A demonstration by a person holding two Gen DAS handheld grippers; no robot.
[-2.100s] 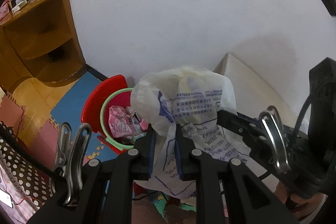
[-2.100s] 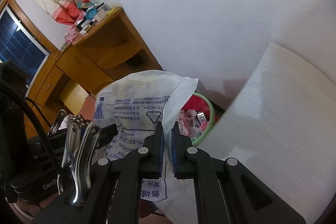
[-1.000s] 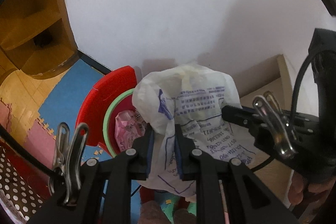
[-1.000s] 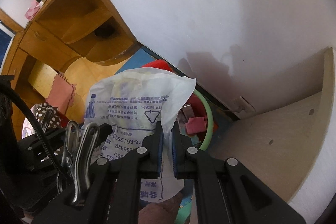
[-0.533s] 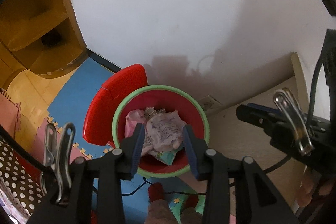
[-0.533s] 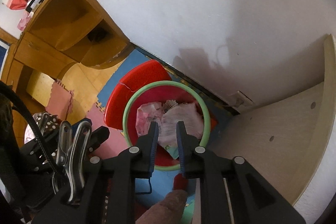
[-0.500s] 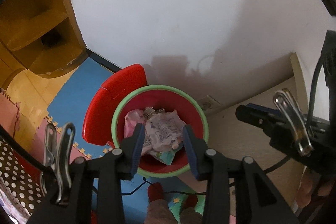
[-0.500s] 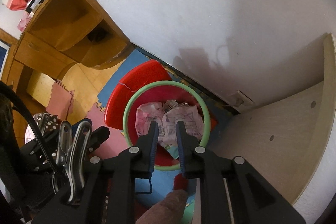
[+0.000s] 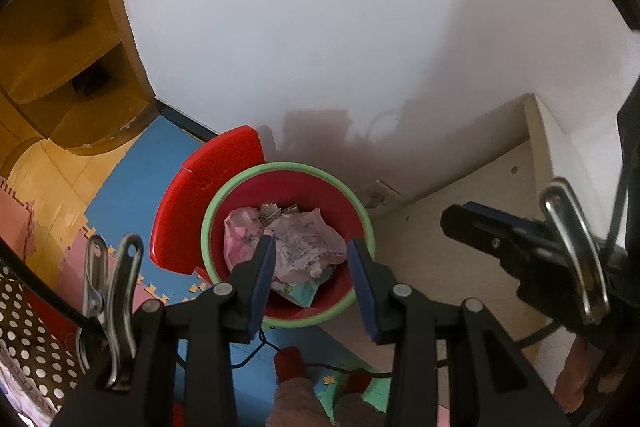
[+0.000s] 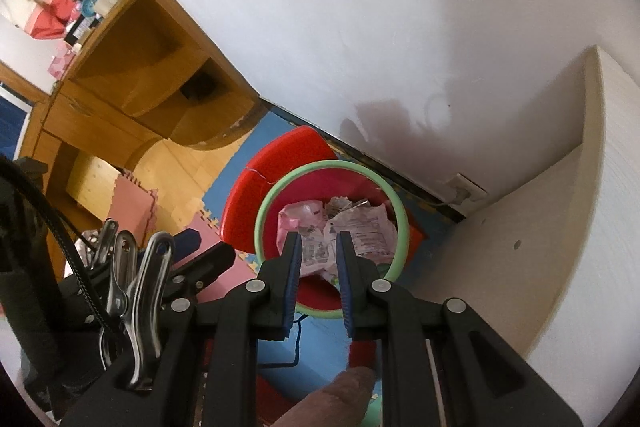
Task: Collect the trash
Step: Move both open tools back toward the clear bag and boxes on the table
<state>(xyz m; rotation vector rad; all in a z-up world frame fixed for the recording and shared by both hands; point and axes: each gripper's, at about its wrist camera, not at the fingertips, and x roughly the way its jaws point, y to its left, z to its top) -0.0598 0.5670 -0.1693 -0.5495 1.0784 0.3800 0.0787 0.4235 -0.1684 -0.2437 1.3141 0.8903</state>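
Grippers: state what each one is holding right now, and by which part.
Nothing. The left gripper and right gripper both hang open-jawed above the red bin; the printed plastic bag lies inside it.

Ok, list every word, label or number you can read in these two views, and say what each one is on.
None can be read.
Crumpled white bag in the red bin: dark printed lines, too small and creased to read.
Pink wrapper beside it: print blurred.
Boxes on the wooden desk: labels too small.

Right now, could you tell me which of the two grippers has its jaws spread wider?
The left gripper: its jaws gape clearly wider than the right gripper's.
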